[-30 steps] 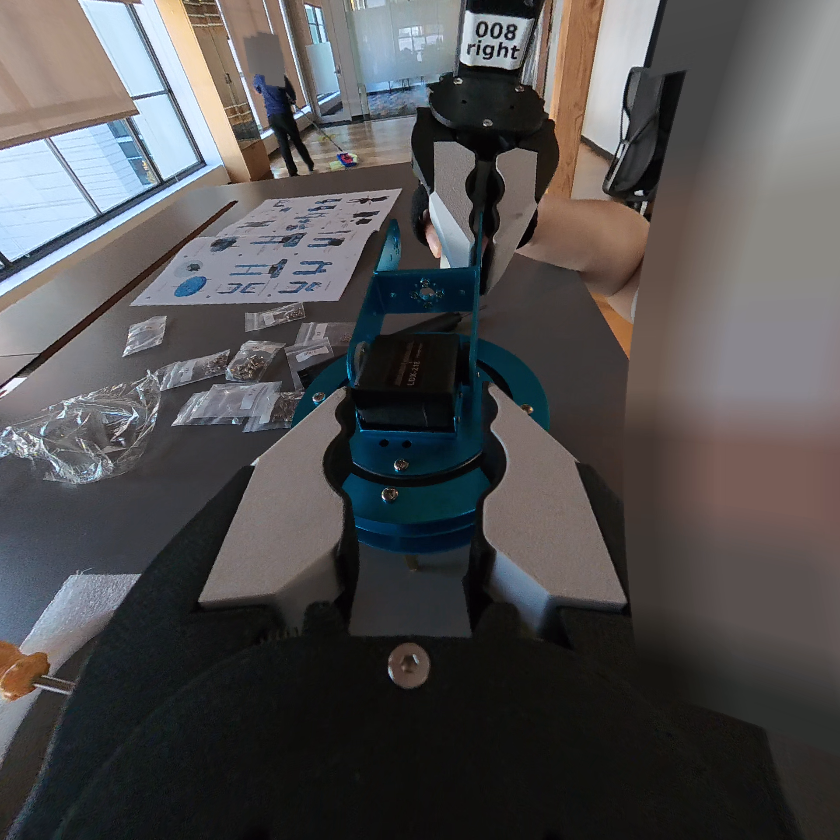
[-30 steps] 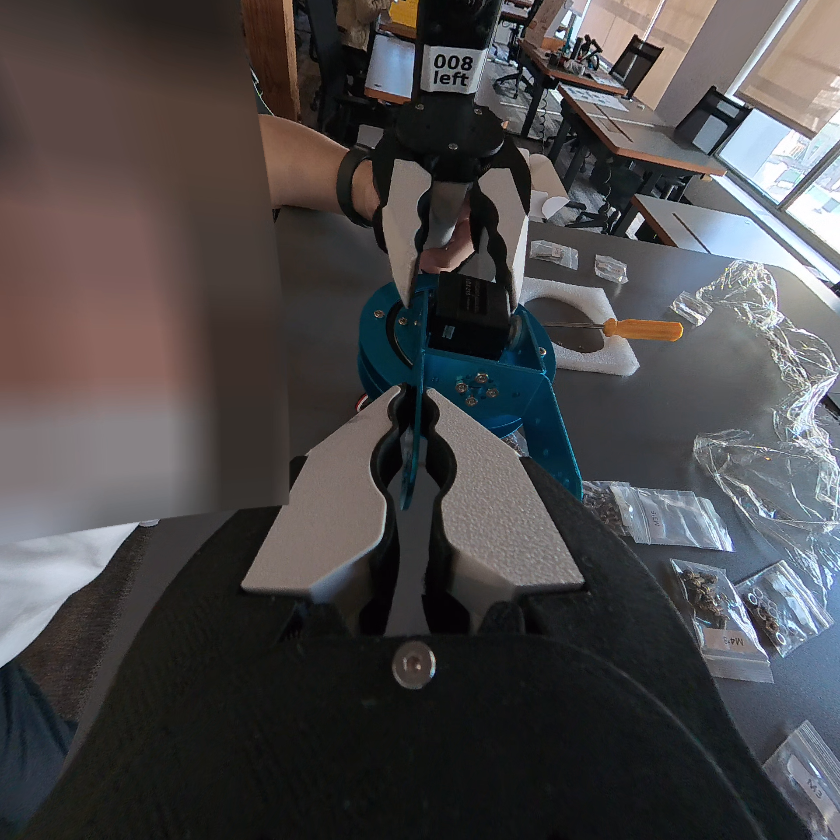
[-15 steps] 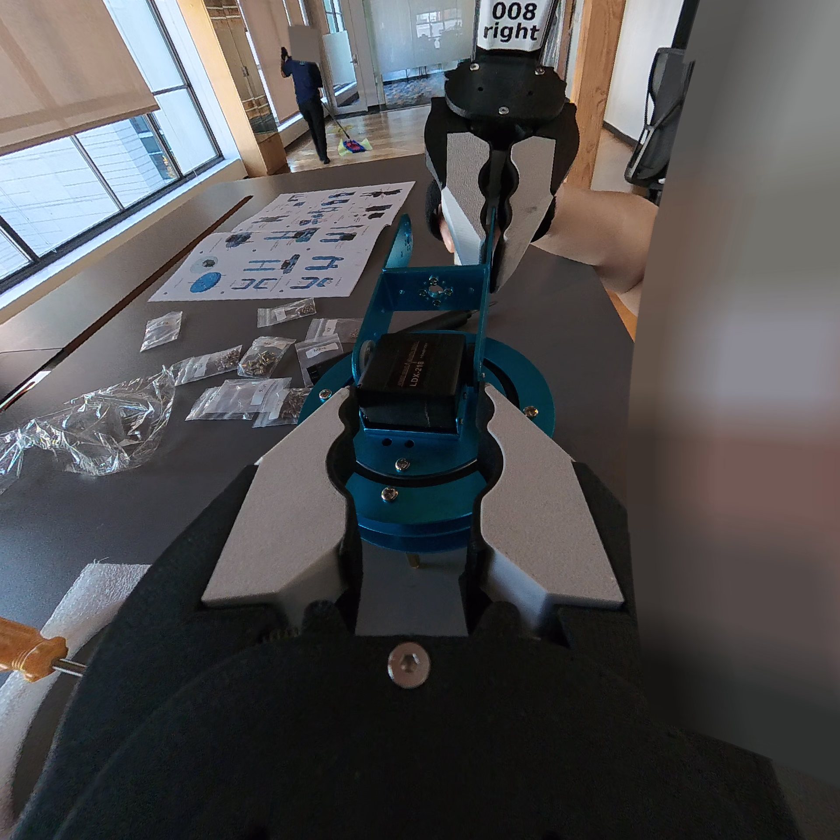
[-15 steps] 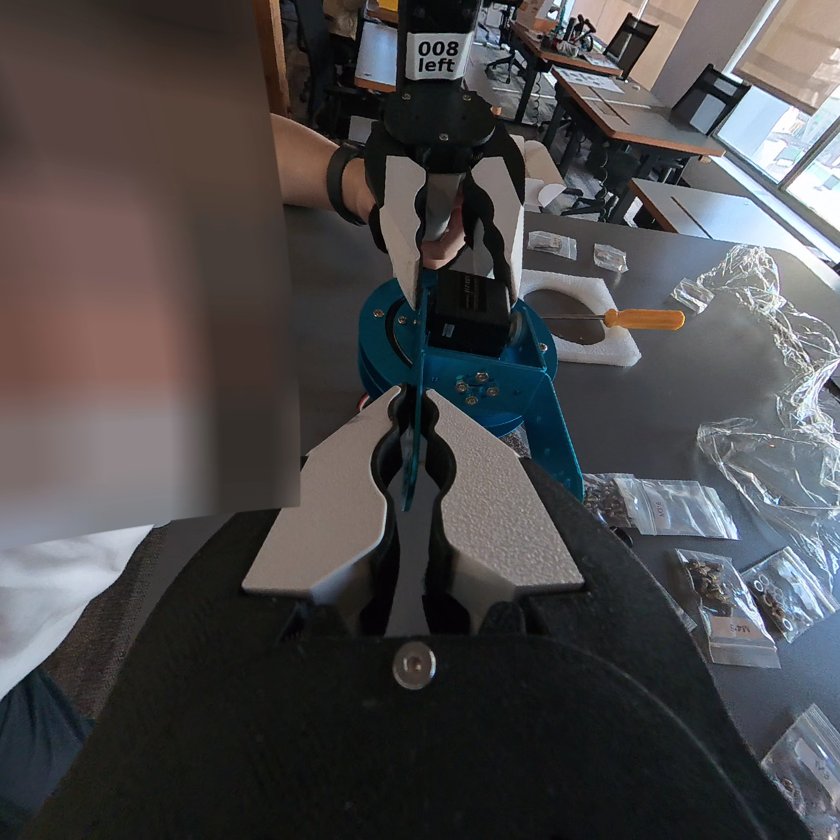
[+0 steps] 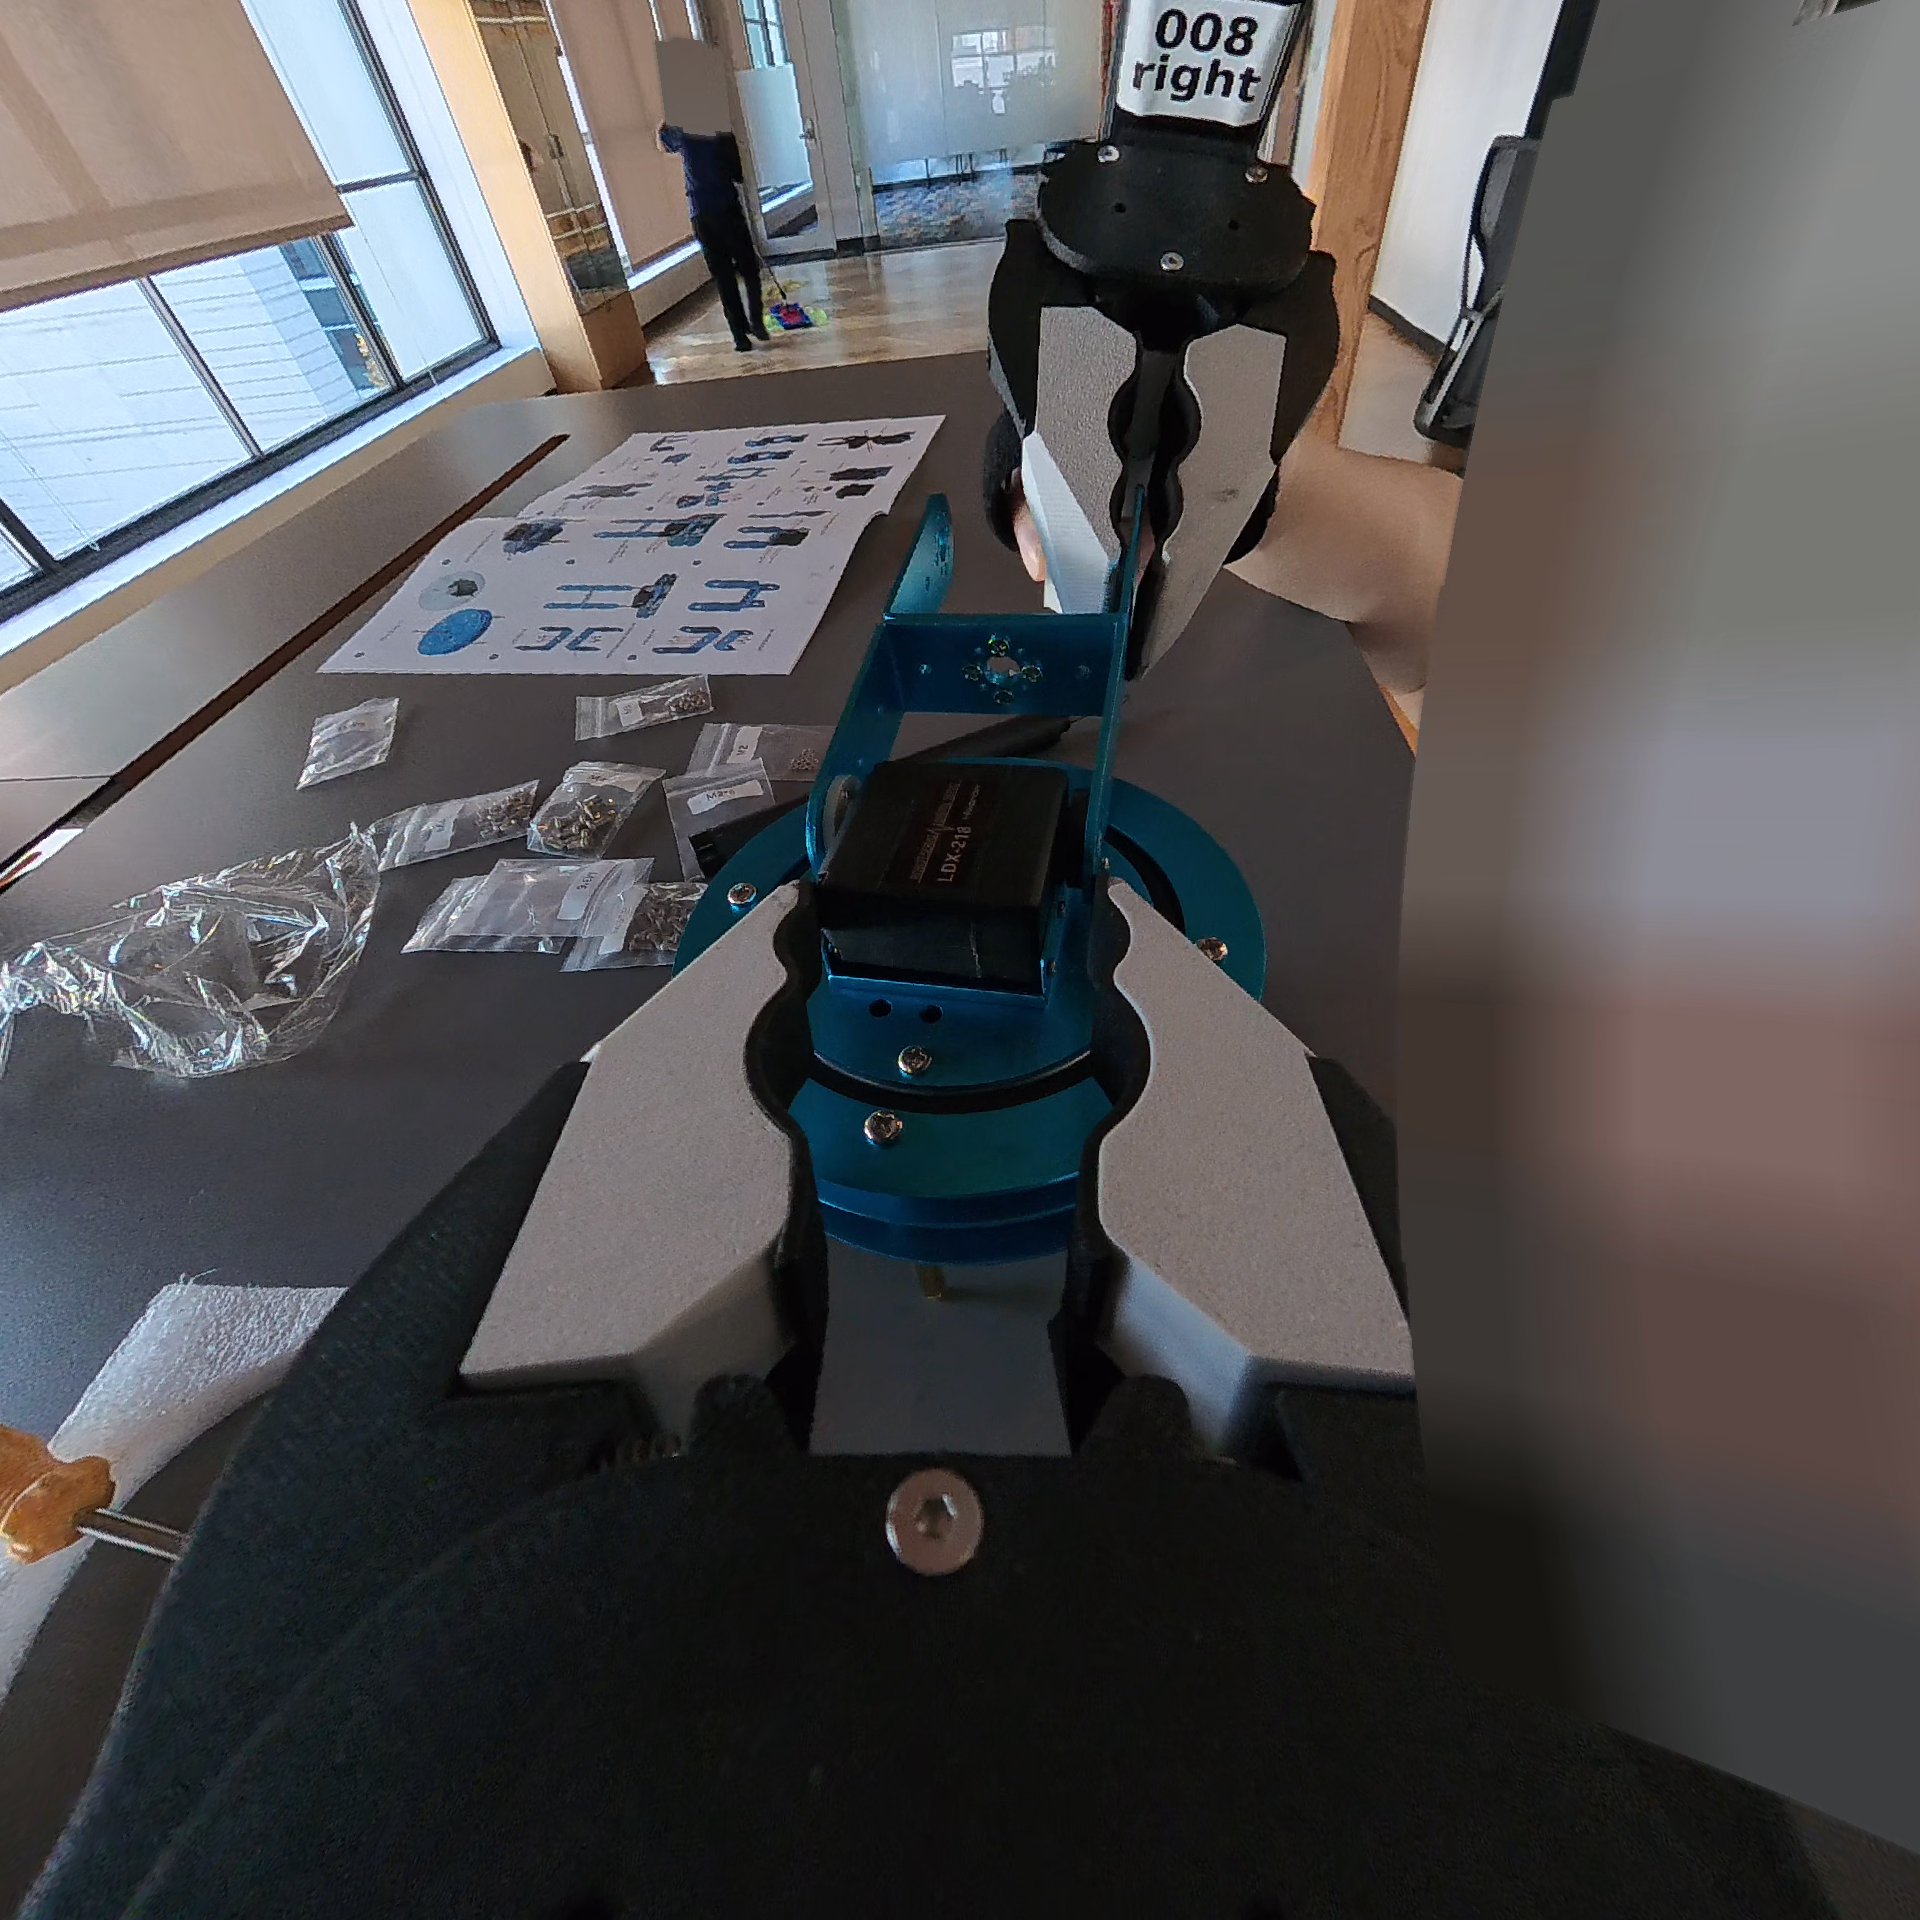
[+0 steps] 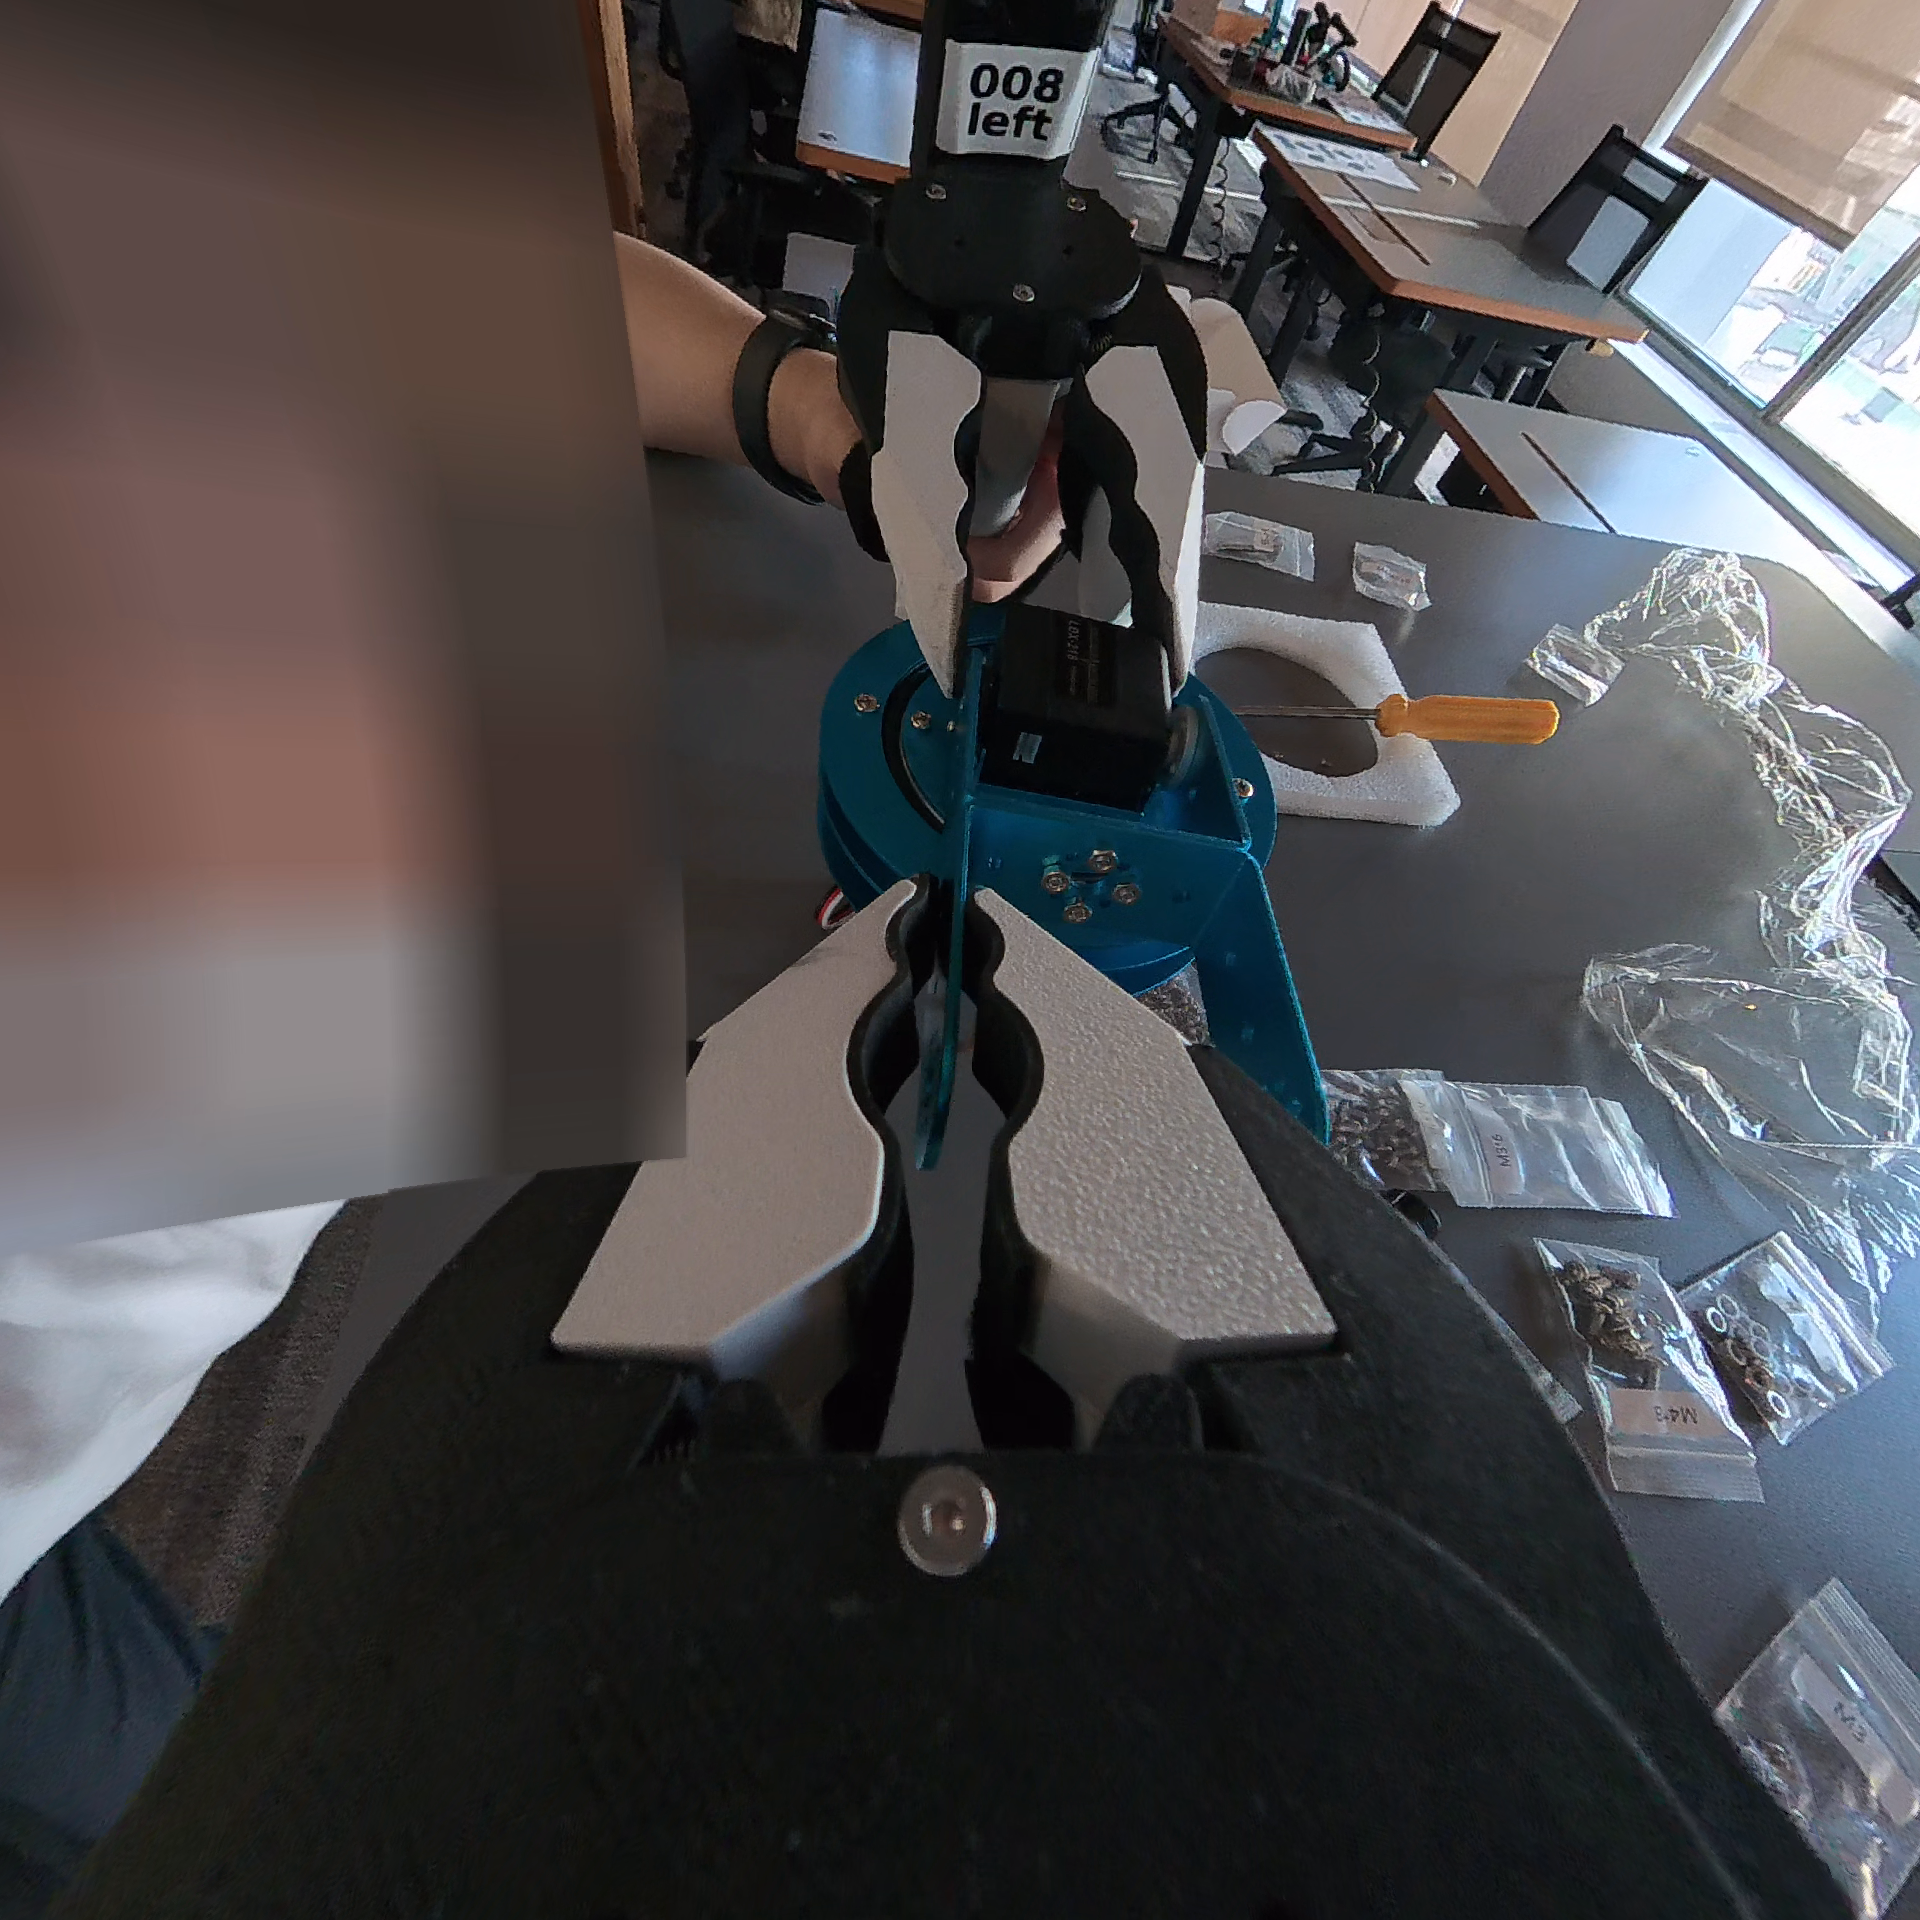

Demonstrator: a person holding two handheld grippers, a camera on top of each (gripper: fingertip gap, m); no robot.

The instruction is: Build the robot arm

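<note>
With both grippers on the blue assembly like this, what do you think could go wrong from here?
The right gripper pinches only a thin plate of the blue bracket; it might slip or twist. The left gripper straddles the black servo on the round blue base, so a jerk may shift the whole assembly. Small parts bags lie close and could be swept aside.

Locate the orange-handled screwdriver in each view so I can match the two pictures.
Left wrist view: orange-handled screwdriver at the lower-left edge, only part showing, over the white foam block.
Right wrist view: right of centre, lying across that foam.
Shared landmark: round blue metal base.
</note>
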